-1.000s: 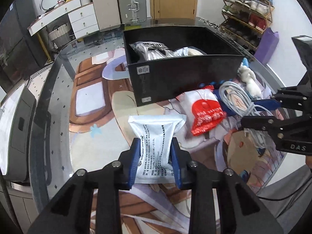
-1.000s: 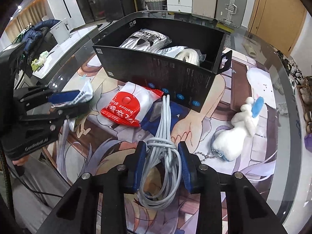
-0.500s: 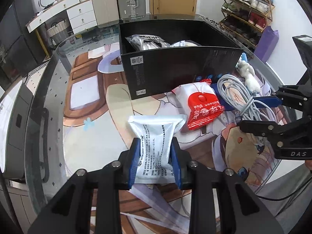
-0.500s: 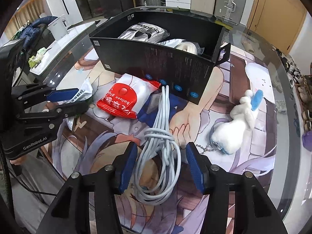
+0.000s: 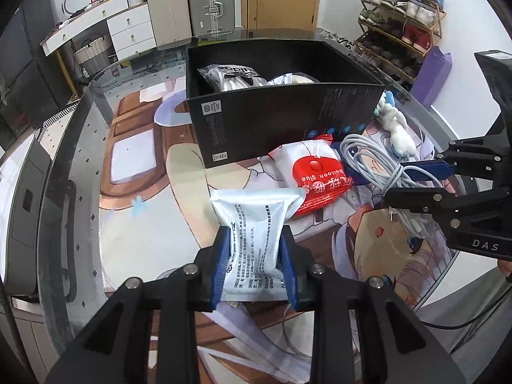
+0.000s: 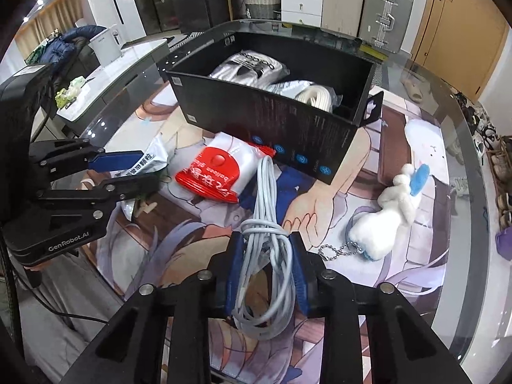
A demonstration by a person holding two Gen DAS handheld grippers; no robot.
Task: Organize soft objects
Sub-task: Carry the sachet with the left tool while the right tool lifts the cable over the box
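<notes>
The white pouch [image 5: 252, 233] sits low in the middle of the left view, clamped between the pads of the left hand-held gripper [image 5: 254, 265], as it was half a second ago. In the right view, the right hand-held gripper [image 6: 265, 267] has now closed on the grey cable [image 6: 264, 249]; before, its fingers stood apart around it. The red bag [image 6: 220, 169] lies on the bench [image 6: 425, 256] just before the black box [image 6: 268, 112]. The plush toy [image 6: 387, 214] lies at the right.

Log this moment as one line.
left gripper: shut on white packet | right gripper: shut on cable bundle | black box: holds packets
</notes>
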